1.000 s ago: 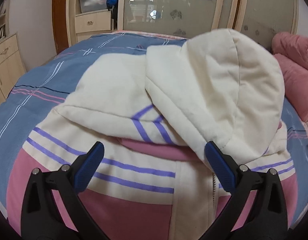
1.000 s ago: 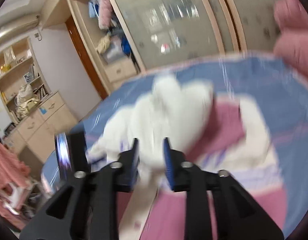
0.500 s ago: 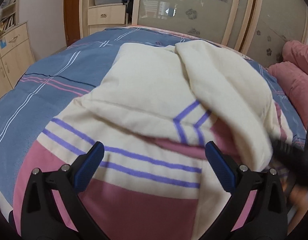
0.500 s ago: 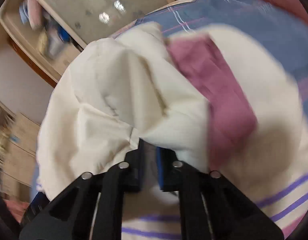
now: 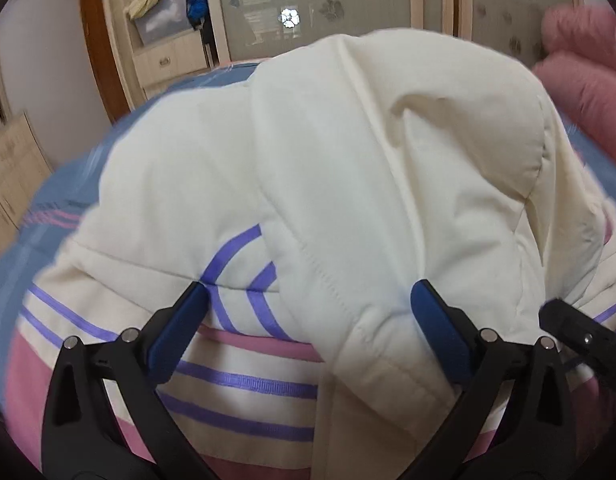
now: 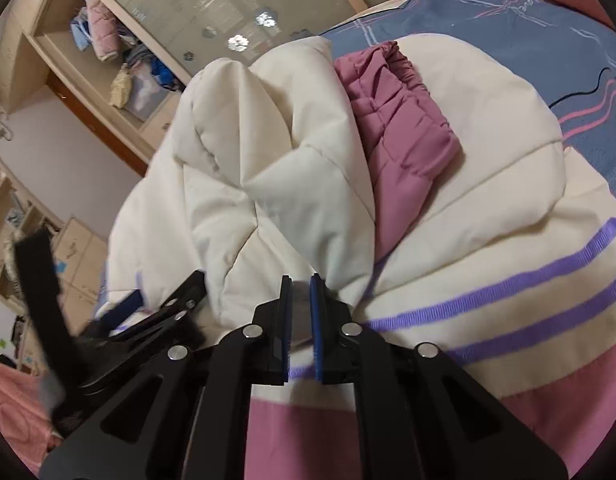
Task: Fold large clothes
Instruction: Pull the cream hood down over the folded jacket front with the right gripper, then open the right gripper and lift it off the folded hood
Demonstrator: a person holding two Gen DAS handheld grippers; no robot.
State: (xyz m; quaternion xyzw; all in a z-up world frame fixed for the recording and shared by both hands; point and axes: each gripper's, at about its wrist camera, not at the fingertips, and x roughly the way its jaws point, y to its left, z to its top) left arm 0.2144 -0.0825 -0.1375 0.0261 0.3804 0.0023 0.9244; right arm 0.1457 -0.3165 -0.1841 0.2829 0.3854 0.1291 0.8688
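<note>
Shelf bin point(image 5: 163, 28) holds clothes (blurred); left gripper point(image 5: 308, 312) wide, right gripper point(image 6: 299, 312) just reopening, narrow on jacket point(image 6: 291, 200).

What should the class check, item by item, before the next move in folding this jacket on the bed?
1. Left hand-held gripper open: ok, jaws wide, astride the cream fold.
2. Right hand-held gripper let go: cannot tell; its jaws have just been opening to a narrow gap, with cloth gathered at their tips.
3. Jacket lying on the bed: ok.
4. Pink cuff smoothed flat: not ok, it lies bunched on top.
</note>
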